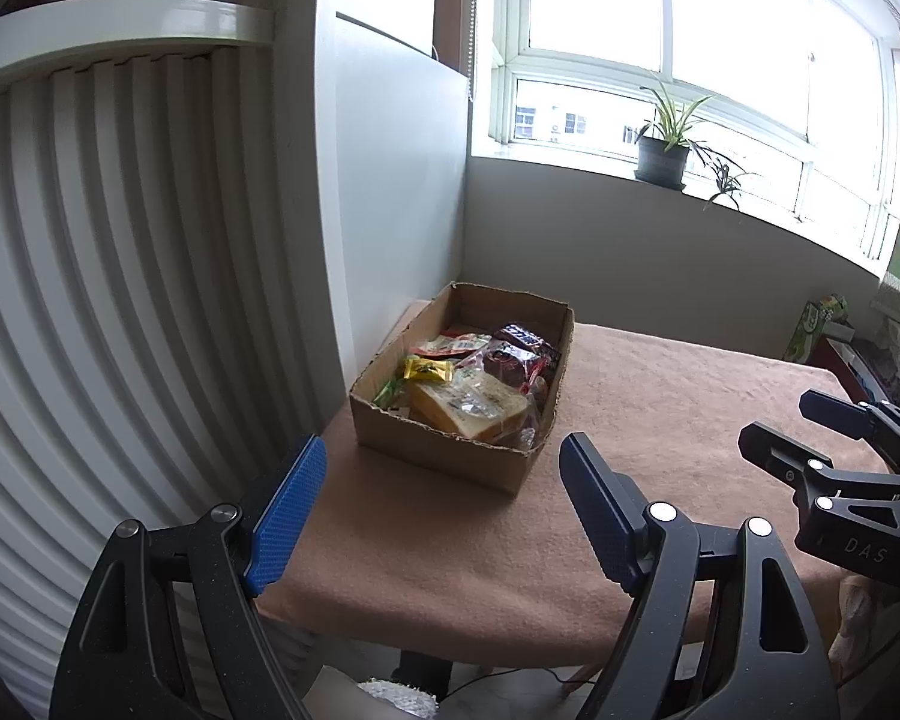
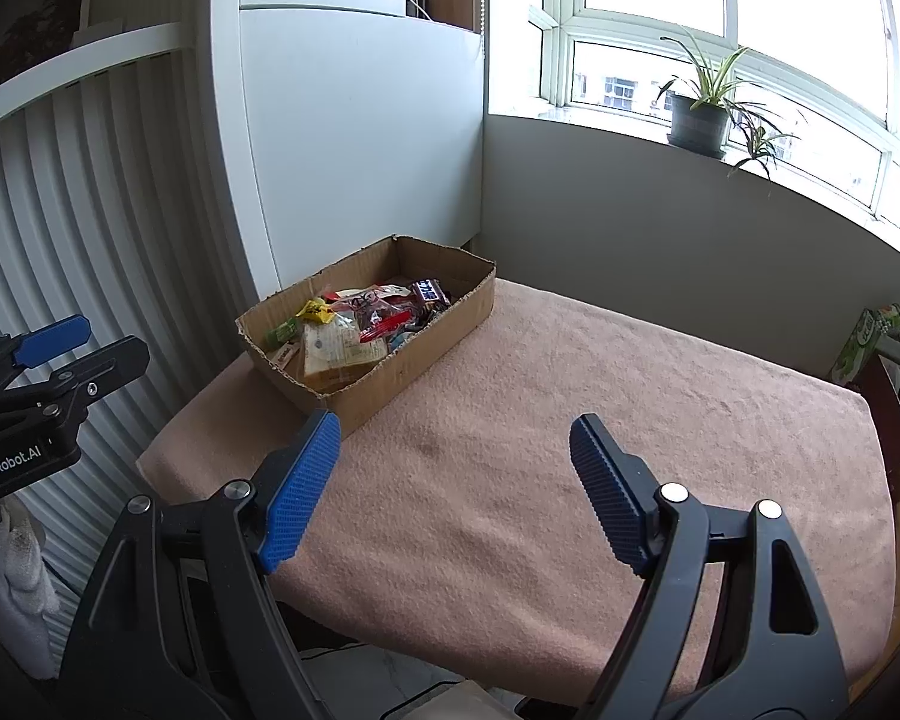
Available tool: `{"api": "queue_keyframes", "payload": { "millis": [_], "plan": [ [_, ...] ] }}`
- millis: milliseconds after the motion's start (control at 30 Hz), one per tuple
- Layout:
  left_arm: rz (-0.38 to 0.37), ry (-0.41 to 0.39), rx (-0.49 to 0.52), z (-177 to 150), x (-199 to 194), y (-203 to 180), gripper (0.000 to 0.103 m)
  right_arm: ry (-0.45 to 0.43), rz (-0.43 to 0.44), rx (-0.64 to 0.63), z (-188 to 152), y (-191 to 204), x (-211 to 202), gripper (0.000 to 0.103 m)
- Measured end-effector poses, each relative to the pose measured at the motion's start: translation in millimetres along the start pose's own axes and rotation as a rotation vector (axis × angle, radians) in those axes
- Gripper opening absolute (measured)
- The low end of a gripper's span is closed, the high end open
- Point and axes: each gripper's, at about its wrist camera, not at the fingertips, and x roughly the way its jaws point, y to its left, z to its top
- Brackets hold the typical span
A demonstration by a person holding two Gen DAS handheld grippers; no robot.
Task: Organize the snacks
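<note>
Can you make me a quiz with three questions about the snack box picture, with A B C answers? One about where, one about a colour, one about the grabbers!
1. Where are the snacks?
A. Spread over the cloth
B. Inside the box
C. On the windowsill

2. What colour are the gripper pads?
A. Blue
B. Red
C. Yellow

3. How are the two grippers?
A. Both open, holding nothing
B. Both shut on snacks
C. One is holding the box

Answers:
1 B: the snacks all lie in the box at the table's far left corner; the cloth beside it is bare.
2 A: the pads are blue.
3 A: the left gripper and right gripper have their jaws wide apart, with nothing between them.
</note>
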Motion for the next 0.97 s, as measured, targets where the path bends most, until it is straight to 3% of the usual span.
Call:
{"api": "queue_keyframes", "payload": {
  "millis": [967],
  "plan": [
    [-0.021, 0.014, 0.000, -1.7, 5.0, -4.0, 0.080, 0.024, -0.010, 0.032, -8.5, -12.4, 4.4, 0.082]
  ]
}}
